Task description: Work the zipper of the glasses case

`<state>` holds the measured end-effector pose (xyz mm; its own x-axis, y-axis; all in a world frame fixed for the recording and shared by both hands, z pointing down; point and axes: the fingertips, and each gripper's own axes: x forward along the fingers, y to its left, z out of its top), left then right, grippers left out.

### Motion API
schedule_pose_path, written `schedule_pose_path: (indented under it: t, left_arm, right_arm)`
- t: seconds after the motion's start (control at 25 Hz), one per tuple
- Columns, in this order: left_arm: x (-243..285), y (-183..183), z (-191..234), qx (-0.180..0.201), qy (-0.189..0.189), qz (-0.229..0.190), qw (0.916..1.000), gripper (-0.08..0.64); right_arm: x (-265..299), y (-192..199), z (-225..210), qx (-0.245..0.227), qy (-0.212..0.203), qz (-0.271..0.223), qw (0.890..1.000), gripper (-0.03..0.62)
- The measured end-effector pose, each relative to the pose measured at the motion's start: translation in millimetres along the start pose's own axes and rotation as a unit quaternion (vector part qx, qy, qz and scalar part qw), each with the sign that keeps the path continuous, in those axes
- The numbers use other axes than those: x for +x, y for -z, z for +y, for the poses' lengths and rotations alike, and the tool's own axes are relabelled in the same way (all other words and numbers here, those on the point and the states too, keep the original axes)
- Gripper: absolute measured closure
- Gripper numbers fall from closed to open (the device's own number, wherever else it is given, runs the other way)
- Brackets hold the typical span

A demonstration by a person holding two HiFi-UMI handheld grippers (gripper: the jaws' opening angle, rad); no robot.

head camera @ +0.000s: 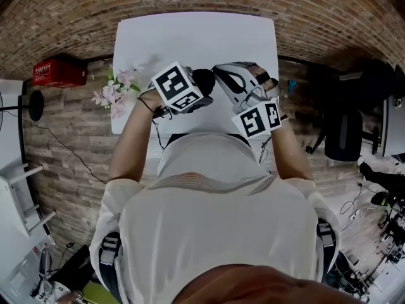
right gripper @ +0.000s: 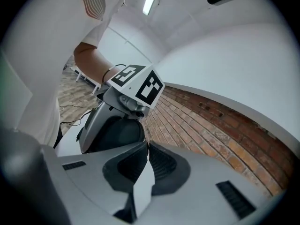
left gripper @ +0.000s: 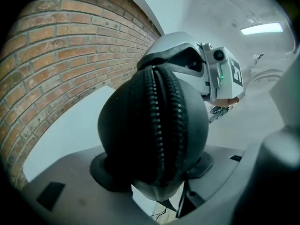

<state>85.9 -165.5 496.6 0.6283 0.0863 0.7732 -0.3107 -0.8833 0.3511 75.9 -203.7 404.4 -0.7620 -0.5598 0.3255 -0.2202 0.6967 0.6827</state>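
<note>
A black, rounded, hard-shell glasses case (left gripper: 152,125) is clamped between the jaws of the left gripper (left gripper: 154,172). One dark pad is pressed on each side of its lower end. The case is held up in the air over the near part of a white rectangular table (head camera: 196,37), in front of the person's chest. The zipper teeth (left gripper: 157,121) are turned toward the left gripper's camera and run the length of the case. Whether the zipper is open or closed cannot be told.

The right gripper (right gripper: 146,146) is seen with its jaws pressed together, tips touching. No zipper pull or other thing can be made out between them. In the left gripper view its grey nose is placed at the far end of the case, just beside or touching it; contact cannot be confirmed. In the right gripper view the case is seen just beyond the closed tips, inside the left gripper's frame.

In the head view the two grippers are held close together, marker cubes facing up, with the case between them.

Pink artificial flowers (head camera: 112,94) are seen at the table's left edge. A red box (head camera: 59,73) lies on the brick floor (head camera: 63,151) further left. A black office chair (head camera: 345,135) stands to the right, well apart from the table.
</note>
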Motion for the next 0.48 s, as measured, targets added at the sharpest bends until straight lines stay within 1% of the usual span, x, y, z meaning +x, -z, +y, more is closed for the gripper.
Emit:
schedule_pose_path:
  t: [0.28,0.48]
  left_arm:
    - [19.2,21.2,2.6,0.026,-0.018,0.068,0.9972,0.293]
    - [34.6,37.7,6.7,0.041,-0.032,0.114,0.9921,0.291]
  right_arm:
    - [0.8,0.0,19.5,-0.034,-0.037,0.009,0.999,0.528]
    - [2.9,5.1,37.1,-0.067,-0.072,0.023,0.995,0.526]
